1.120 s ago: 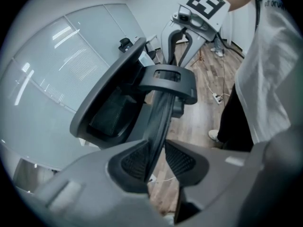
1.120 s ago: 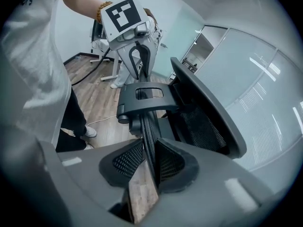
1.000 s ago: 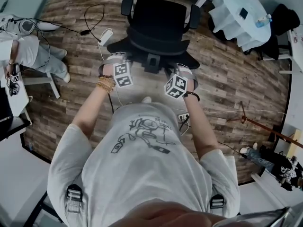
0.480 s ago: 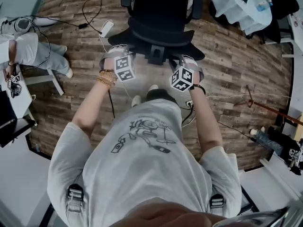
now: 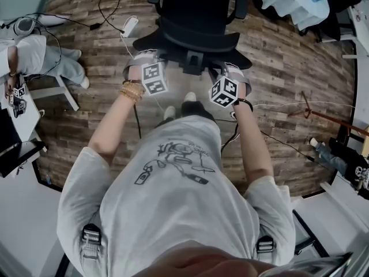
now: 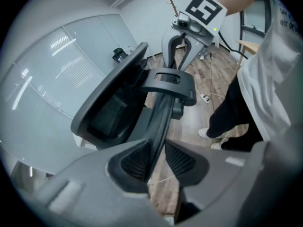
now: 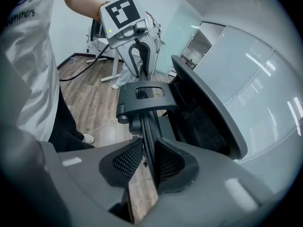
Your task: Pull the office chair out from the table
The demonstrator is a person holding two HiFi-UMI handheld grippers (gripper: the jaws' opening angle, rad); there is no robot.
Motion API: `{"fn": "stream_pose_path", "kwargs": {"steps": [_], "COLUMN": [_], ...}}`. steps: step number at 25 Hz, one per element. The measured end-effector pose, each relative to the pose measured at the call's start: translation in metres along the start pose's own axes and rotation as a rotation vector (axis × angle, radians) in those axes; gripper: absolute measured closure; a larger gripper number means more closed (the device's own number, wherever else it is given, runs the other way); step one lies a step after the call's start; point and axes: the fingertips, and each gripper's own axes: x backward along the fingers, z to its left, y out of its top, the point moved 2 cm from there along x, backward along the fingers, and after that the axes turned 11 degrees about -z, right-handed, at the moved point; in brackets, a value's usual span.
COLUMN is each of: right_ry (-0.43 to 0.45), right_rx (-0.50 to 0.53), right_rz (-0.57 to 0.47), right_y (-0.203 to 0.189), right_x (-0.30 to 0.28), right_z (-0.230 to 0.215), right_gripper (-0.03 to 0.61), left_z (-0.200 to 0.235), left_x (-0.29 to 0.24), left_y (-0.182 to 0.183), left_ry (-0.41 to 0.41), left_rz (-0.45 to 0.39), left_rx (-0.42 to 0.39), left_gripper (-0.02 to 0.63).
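Note:
The black office chair [image 5: 193, 13] stands on the wood floor, its backrest toward me. My left gripper [image 5: 145, 59] and right gripper [image 5: 232, 71] hold the backrest's top edge [image 5: 193, 39] on either side of the central spine bracket [image 5: 193, 62]. In the left gripper view the left gripper [image 6: 158, 157] is shut on the thin black backrest rim [image 6: 163, 122], with the right gripper [image 6: 182, 46] beyond it. In the right gripper view the right gripper [image 7: 149, 160] clamps the same rim [image 7: 149, 126], and the left gripper [image 7: 139, 56] shows farther along.
A white power strip [image 5: 130, 25] and cables lie on the floor left of the chair. A seated person [image 5: 34, 62] is at far left by a desk [image 5: 17, 126]. A white-covered table [image 5: 294, 4] stands top right. My shoes [image 5: 190, 97] are just behind the chair.
I have stepped back and both grippers came along level with the chair still held. The white table legs beyond the chair have slid out of the top of the head view.

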Motion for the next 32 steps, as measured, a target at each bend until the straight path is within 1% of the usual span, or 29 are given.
{"fn": "stream_pose_path", "kwargs": {"steps": [8, 15, 19, 25, 29, 32], "right_ry": [-0.004, 0.007, 0.015, 0.017, 0.047, 0.054], "right_rx": [-0.025, -0.035, -0.038, -0.037, -0.045, -0.080], "right_rz": [0.006, 0.017, 0.023, 0.022, 0.027, 0.030], "right_y": [0.014, 0.020, 0.022, 0.024, 0.030, 0.036], "right_x": [0.020, 0.039, 0.046, 0.050, 0.049, 0.054], "right_z": [0.050, 0.086, 0.101, 0.107, 0.103, 0.102], "right_gripper": [0.482, 0.482, 0.480, 0.480, 0.482, 0.475], "left_z": [-0.043, -0.079, -0.092, -0.096, -0.090, -0.089], "left_x": [0.029, 0.049, 0.057, 0.061, 0.064, 0.074], "left_y": [-0.009, -0.009, -0.010, -0.009, -0.010, -0.005], "left_ry": [-0.029, -0.062, -0.081, -0.081, -0.078, -0.063], "left_rz": [-0.015, -0.033, -0.033, -0.039, -0.018, -0.054], "left_rx": [-0.006, -0.013, -0.019, -0.016, -0.024, 0.025], "left_gripper": [0.512, 0.512, 0.514, 0.512, 0.508, 0.509]}}
